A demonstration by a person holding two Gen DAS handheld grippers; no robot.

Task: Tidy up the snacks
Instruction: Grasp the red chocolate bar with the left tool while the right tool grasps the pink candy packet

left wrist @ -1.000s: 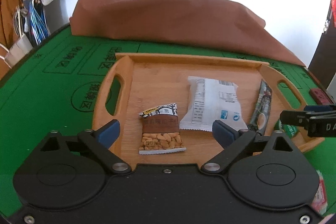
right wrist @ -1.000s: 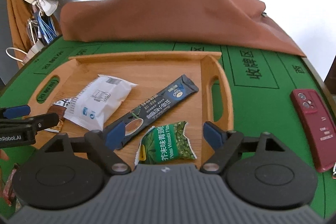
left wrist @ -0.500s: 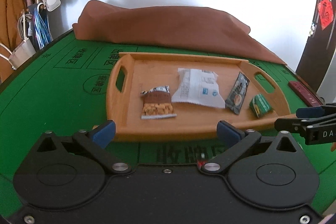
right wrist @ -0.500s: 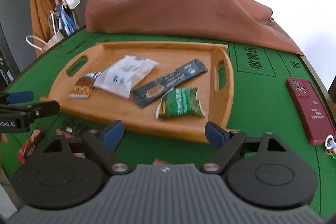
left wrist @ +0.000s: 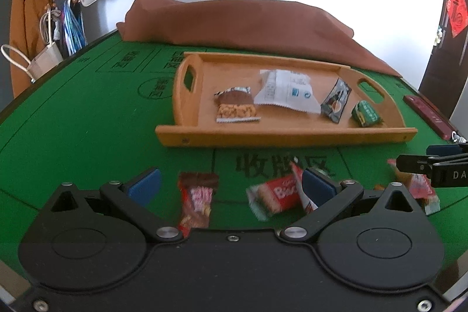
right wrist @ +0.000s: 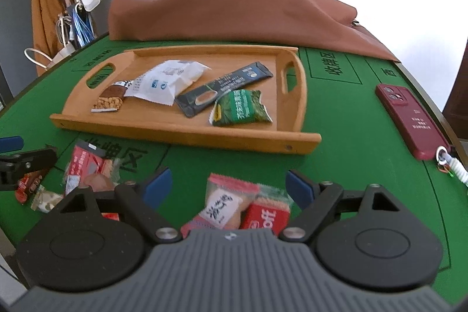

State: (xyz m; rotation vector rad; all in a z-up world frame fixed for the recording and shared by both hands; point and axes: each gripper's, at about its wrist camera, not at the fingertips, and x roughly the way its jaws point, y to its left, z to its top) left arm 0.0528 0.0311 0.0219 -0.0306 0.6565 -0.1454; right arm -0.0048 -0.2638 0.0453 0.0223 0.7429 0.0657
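Green felt table [left wrist: 87, 119] w/ a wooden tray [right wrist: 181, 125] holding four snack packets. Both grippers tilt downward, short of the tray's near edge: left gripper [left wrist: 231, 184] wide open, empty, over loose red packets [left wrist: 275, 195]; right gripper [right wrist: 228, 184] open, empty, above a pink-and-white packet [right wrist: 223, 205].
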